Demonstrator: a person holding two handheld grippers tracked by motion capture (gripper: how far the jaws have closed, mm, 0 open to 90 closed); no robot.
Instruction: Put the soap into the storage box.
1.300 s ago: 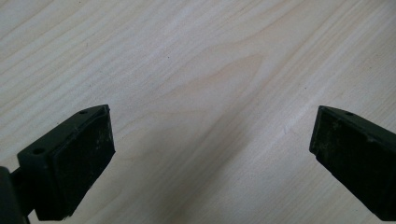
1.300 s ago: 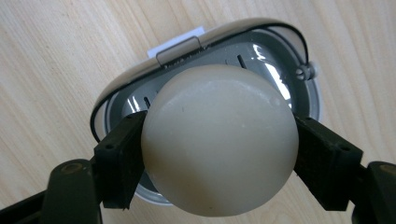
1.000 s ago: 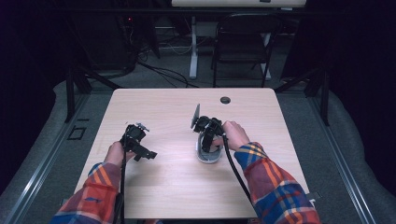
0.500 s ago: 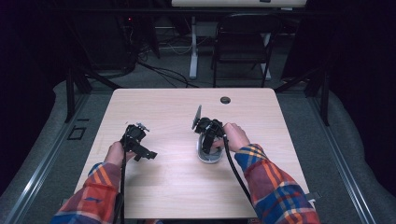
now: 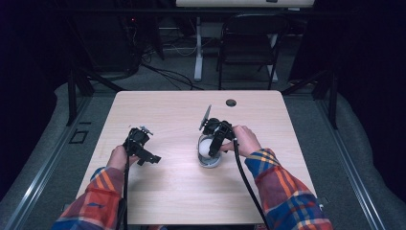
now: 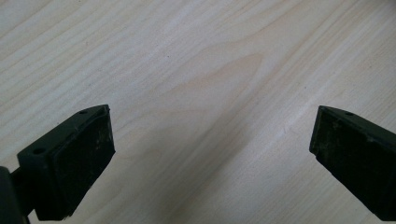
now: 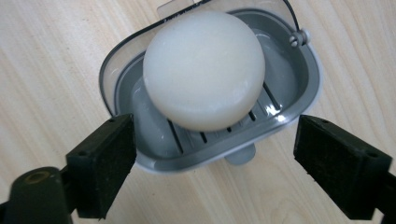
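High view. One light wooden table (image 5: pixel 158 191) is recorded, with two grippers and one soap dish upon it. The left gripper (image 5: pixel 140 148) is held low near the table's left edge, by one hand in a plaid sleeve; bare board lies before it and toward the middle. The right gripper (image 5: pixel 214 139) is held over the grey soap dish (image 5: pixel 209 163), right of centre, with one white round soap (image 5: pixel 205 147) in it. One small dark round cap (image 5: pixel 231 102) is set near the far edge. Wide open board is left along the far half and the near edge. One folding chair (image 5: pixel 249 43) stands beyond the table.

Left gripper view. Two black pads (image 6: pixel 79 158) are seen spread wide, released, with nothing between them but bare wood grain.

Right gripper view. One soap dish (image 7: pixel 299 98), with a slotted grey floor and clear outer rim, is seen lying flat on the wood. One soap bar (image 7: pixel 204 70) rests in it, toward its far end. The right gripper's jaws have just been opening; the pads (image 7: pixel 100 163) stand apart on either side of the dish's near end, touching neither dish nor soap, nothing being grasped.
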